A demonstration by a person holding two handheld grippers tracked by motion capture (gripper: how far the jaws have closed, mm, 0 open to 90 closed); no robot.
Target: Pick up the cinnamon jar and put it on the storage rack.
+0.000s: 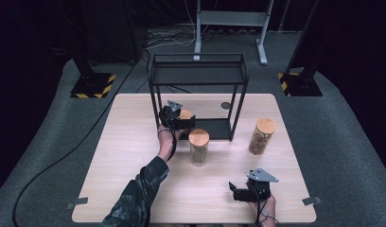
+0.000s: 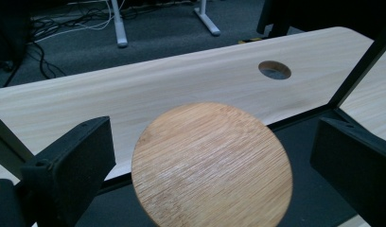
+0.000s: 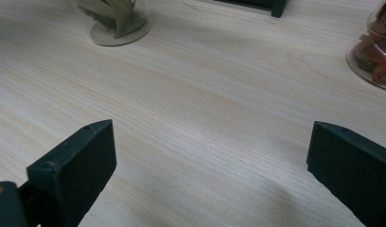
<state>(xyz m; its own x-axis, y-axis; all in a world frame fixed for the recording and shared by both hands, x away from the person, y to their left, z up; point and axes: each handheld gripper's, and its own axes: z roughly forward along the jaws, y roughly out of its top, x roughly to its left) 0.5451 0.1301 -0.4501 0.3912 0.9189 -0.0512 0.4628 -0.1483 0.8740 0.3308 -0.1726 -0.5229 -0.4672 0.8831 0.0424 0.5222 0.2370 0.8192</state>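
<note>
A jar with a round bamboo lid [image 2: 212,163] stands on the bottom shelf of the black metal rack [image 1: 198,78]; its lid [image 1: 185,114] peeks out beside my left gripper [image 1: 179,122]. That gripper [image 2: 210,161] hovers just above the lid, open, jaws wide on either side and not touching it. A second bamboo-lidded jar [image 1: 199,147] with greenish leaves stands on the table in front of the rack, its base [image 3: 116,21] in the right gripper view. A third jar [image 1: 261,136] holds brown pieces. My right gripper [image 1: 241,191] rests open near the front edge, nothing between its jaws.
The light wooden table [image 1: 134,142] has a round cable hole [image 1: 225,105] behind the rack. The rack's thin black posts [image 2: 359,66] stand close around my left gripper. A camouflage sleeve [image 1: 134,198] reaches in from the bottom. Cables trail over the grey floor.
</note>
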